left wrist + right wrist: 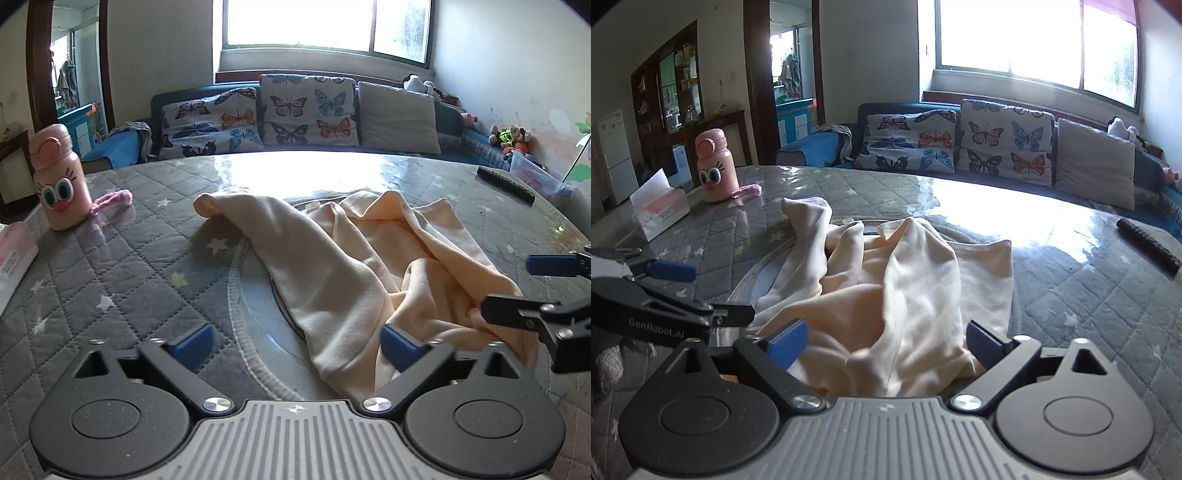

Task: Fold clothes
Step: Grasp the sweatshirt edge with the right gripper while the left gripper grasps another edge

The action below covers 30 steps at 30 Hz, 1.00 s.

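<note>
Cream garment (354, 258) lies crumpled on the quilted surface (122, 280). Left tool (295, 345) spread wide, its right pad at the cloth's near edge. Right tool (886, 343) spread, bunched fabric between its pads.

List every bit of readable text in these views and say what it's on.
"GenRobot.AI": on the left claw, on its black arm, seen in the right wrist view.
Tissue pack: printed label, too blurred to read.
Pink bottle: a cartoon face only, no words.
Nothing else carries legible text.
</note>
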Available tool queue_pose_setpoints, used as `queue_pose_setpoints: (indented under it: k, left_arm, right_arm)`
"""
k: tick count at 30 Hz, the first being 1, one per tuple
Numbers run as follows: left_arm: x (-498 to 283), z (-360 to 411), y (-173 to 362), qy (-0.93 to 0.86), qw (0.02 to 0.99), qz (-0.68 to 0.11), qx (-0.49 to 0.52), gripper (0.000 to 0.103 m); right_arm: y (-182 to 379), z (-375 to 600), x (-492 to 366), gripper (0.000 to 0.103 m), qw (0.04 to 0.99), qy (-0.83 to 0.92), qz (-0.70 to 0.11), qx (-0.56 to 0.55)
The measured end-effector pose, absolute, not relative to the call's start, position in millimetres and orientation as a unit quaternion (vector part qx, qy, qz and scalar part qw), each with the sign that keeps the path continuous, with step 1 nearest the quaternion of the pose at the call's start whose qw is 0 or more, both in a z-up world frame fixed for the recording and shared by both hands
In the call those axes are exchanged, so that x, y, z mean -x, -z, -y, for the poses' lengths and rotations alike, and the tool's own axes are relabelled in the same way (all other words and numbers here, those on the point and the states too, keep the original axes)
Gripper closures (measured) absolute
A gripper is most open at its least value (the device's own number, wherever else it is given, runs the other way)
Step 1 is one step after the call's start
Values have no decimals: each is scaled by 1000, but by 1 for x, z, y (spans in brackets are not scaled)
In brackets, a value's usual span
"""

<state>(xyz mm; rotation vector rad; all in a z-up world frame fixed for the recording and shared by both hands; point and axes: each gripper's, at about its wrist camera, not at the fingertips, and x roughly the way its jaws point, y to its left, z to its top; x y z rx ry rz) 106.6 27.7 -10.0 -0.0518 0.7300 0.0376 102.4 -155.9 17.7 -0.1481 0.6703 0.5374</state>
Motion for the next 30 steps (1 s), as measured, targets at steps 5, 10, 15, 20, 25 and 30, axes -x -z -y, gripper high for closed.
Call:
queue_pose_setpoints:
  k: [5,10,15,20,25,30]
  left_arm:
    - [-121,-26,17,-8,930,-367,23,29]
    - [-134,-23,24,3,926,-376,19,52]
    - [-141,-20,30,17,923,-385,17,83]
    - [-140,-22,30,10,926,-377,16,100]
    - [-127,-27,18,-6,934,-358,15,101]
    - [-109,-35,4,-23,942,-335,16,101]
  right_arm:
    - [-11,150,-119,24,900,-267,-336,73]
    - [-4,145,-132,43,892,-275,-350,80]
    - [1,148,-138,66,889,-272,-360,79]
    - [-2,160,-140,84,895,-260,-356,63]
    - [-11,174,-136,97,905,-248,-342,50]
    - [-19,189,-129,100,912,-240,-331,39]
